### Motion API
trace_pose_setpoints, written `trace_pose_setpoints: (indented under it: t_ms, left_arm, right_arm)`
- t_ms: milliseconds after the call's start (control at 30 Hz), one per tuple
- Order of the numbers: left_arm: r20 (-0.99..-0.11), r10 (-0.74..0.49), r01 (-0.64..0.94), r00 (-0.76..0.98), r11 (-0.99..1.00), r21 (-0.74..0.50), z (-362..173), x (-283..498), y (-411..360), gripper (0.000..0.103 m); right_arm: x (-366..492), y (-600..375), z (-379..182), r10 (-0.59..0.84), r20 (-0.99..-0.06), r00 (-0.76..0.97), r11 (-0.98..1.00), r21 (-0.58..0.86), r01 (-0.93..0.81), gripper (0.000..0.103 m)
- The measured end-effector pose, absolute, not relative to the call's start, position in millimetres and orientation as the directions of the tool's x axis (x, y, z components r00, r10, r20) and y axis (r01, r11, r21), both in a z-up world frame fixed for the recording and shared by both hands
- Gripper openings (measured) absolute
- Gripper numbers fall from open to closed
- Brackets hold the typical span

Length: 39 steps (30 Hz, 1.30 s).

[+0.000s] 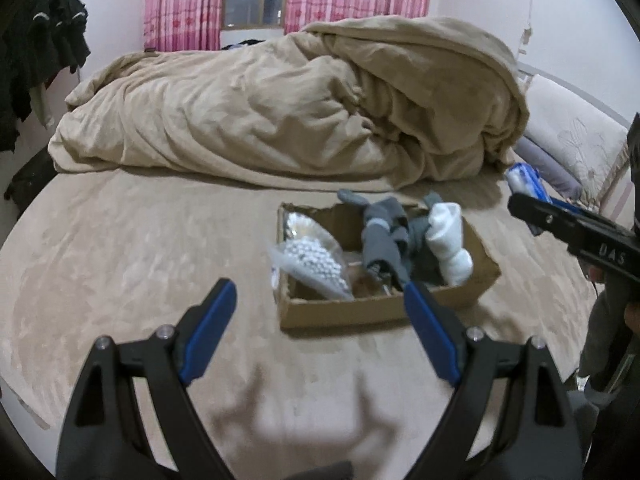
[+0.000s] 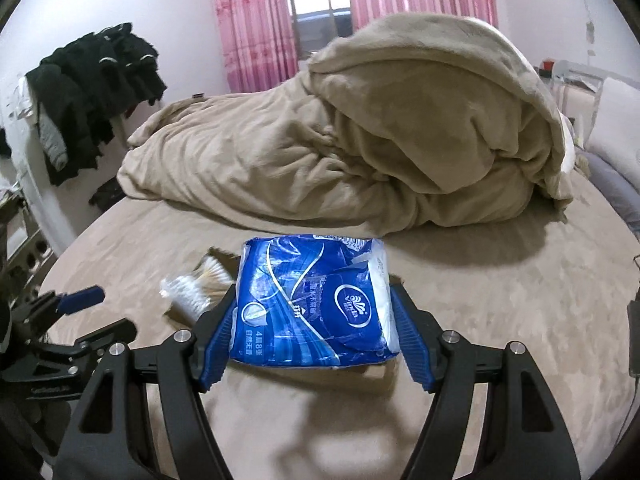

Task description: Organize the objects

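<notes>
the right gripper (image 2: 312, 316) is clenched on a blue plastic pack of tissues (image 2: 316, 300), its blue pads pressing the pack's two sides, holding it clear above the tan bed sheet (image 2: 500, 300). beyond and to the left of the pack, a clear bag of cotton swabs (image 2: 196, 288) pokes out of an open brown cardboard box (image 1: 384, 308). the left gripper (image 1: 320, 304) is released, jaws spread wide with nothing between them, and the box sits just ahead of its fingertips, holding grey socks (image 1: 384, 232), a white sock (image 1: 448, 240) and the bag. a rumpled beige duvet (image 1: 280, 112) lies farther ahead.
</notes>
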<state>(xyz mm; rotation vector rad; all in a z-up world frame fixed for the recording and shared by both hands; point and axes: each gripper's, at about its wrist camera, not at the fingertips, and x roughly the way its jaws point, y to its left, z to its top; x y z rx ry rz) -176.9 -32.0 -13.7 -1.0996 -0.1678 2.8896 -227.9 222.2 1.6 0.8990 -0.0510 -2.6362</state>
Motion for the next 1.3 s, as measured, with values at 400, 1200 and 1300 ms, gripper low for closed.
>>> trace_pose_setpoints:
  t_ms: [400,1200,1300]
  left_arm:
    - [-0.658,0.126,0.000,-0.742,-0.982,-0.187,-46,-222,-50,0.087]
    - [-0.701,0.113,0.029,-0.704,-0.982,-0.187,-46,-192,-45,0.087]
    - [-0.695,0.114,0.022,-0.710,-0.983,-0.183,-34,-179,-42,0.087]
  right_arm:
    - [-273,188,-54,-0.292,-0.686,-0.666,-0.953,0.149,0.264,0.074]
    - [-230,195,-57,-0.242,-0.679,-0.694,-0.970,0.142,0.199,0.090]
    - [-212,198,-43,-0.250,-0.663,-0.705,-0.967,0.143,0.209,0.090]
